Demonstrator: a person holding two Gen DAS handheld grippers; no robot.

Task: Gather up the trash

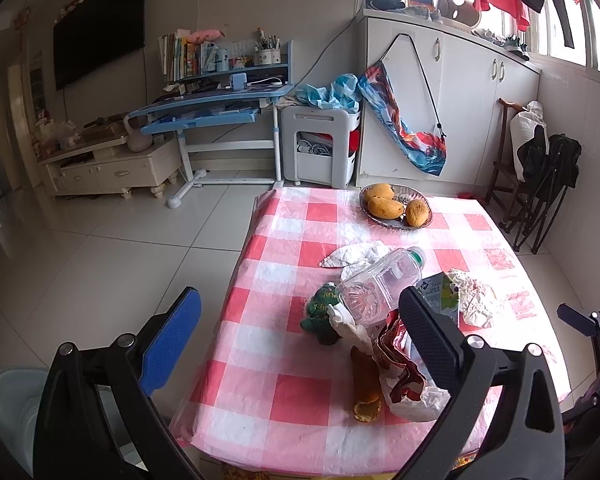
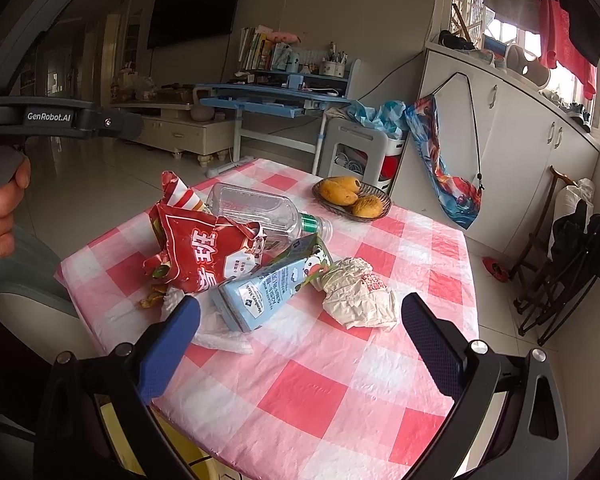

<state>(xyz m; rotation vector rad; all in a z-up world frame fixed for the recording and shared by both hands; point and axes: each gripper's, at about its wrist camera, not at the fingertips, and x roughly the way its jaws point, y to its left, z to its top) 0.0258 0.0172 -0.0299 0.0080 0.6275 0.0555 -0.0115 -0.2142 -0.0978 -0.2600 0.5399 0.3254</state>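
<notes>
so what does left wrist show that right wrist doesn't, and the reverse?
Left wrist only: green crumpled wrapper and orange peel beside the trash pile.

Right wrist only: the person's hand on the other gripper's handle, and the red snack bag's printed face.

Both: clear bottle, milk carton, crumpled paper, mango basket, checked table. Both grippers open, empty.

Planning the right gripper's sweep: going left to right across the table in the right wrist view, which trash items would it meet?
Red snack bag → blue milk carton → crumpled paper wrapper. The clear plastic bottle lies behind the bag and carton, so its place in the order is unclear.
</notes>
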